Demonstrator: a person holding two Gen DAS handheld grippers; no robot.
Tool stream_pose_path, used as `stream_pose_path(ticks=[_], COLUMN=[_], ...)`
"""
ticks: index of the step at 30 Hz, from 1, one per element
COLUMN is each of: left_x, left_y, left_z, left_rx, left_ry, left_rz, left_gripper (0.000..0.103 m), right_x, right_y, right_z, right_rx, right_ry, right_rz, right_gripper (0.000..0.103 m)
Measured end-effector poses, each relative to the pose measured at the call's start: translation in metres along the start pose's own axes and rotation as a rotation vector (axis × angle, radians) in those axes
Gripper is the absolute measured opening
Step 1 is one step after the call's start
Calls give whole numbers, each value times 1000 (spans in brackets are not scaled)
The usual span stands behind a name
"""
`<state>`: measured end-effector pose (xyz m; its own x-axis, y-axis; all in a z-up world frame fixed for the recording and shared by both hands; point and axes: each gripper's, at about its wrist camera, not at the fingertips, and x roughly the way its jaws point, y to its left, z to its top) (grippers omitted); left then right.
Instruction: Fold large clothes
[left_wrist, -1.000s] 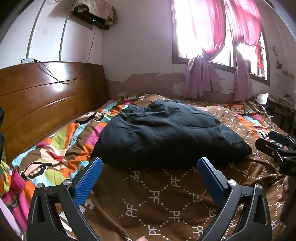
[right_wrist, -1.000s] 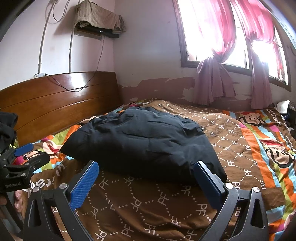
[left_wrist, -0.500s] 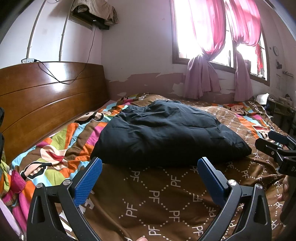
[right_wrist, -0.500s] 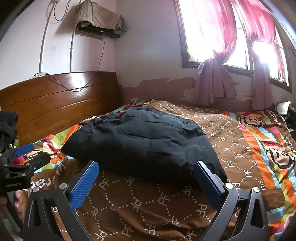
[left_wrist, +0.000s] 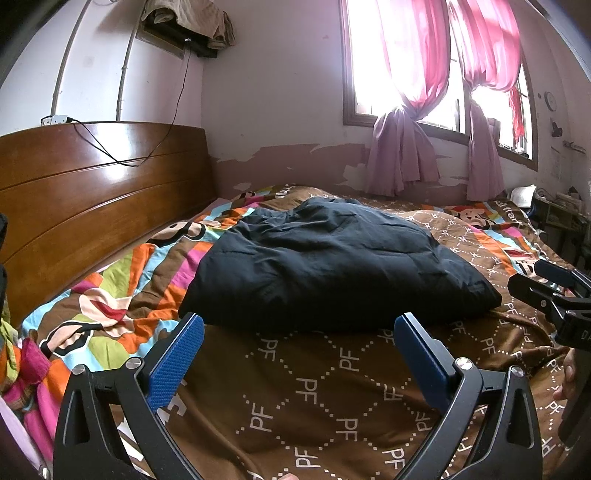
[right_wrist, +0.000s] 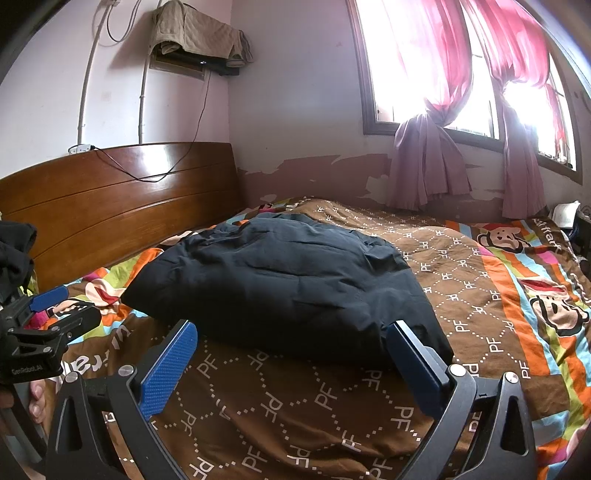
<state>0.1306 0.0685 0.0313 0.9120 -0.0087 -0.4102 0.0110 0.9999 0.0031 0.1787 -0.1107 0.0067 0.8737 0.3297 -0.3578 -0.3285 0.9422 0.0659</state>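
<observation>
Dark jacket (left_wrist: 332, 266) lies bunched mid-bed, nearer the headboard (left_wrist: 92, 192). Left gripper (left_wrist: 299, 339) and right gripper (right_wrist: 291, 347): jaws wide open, empty, short of the jacket.

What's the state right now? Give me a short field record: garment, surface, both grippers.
garment: dark jacket, lying bunched on the bed, not held
surface: brown patterned blanket over the bed
left gripper: jaws wide open, empty, near edge of jacket, not touching
right gripper: jaws wide open, empty, short of the jacket's near edge
headboard: wooden, to the left
window: pink curtains, bright behind bed
</observation>
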Motion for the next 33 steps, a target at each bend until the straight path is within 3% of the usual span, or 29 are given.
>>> stream_pose_path(ticks=[19, 23, 27, 33], left_x=[3, 10, 10, 9], left_y=[-1, -3, -3, -3], left_z=[-3, -6, -9, -12], left_rx=[-8, 3, 7, 15], left_ry=[34, 83, 83, 87], left_rz=[-5, 51, 83, 87], left_gripper=[101, 101, 101, 101], right_x=[3, 3, 4, 5], right_y=[2, 2, 3, 3], right_z=[-2, -2, -2, -2], right_rx=[11, 11, 13, 18], right_ry=[10, 9, 15, 19], right_rz=[-10, -11, -14, -15], right_gripper=[103, 103, 103, 103])
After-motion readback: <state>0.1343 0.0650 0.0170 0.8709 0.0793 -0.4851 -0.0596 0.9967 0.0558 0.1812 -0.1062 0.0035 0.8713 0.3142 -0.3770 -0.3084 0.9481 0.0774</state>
